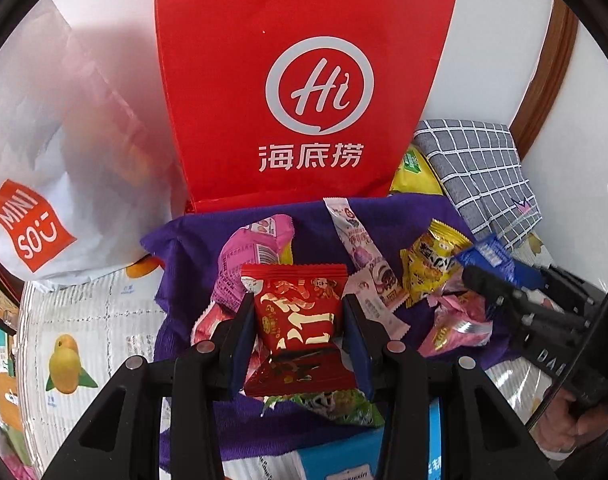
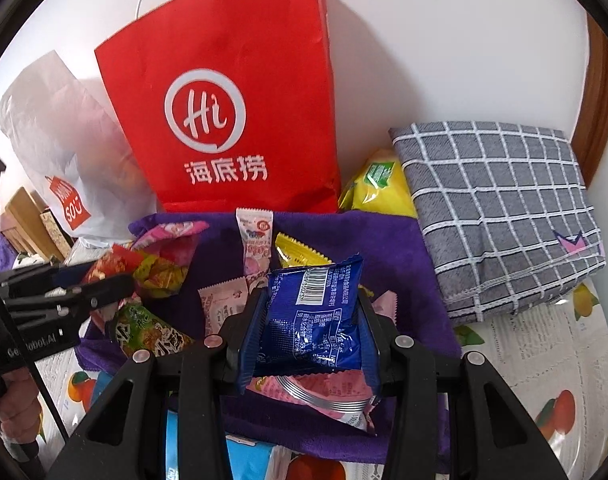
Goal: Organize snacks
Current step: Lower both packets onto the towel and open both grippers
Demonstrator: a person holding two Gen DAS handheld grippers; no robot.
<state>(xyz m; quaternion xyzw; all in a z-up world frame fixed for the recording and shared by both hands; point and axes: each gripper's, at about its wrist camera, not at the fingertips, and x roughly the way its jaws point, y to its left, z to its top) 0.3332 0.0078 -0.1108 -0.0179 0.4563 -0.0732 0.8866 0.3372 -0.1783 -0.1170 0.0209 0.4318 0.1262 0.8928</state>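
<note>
Two claws, red packet [image 1: 300, 312], blue packet [image 2: 313, 316]

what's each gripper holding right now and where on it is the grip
Left gripper: red snack packet, pinched across its side edges. Right gripper: blue snack packet, also by its sides.

home, fruit-print tablecloth [image 1: 76, 320], shopping bags [image 1: 300, 80]
</note>
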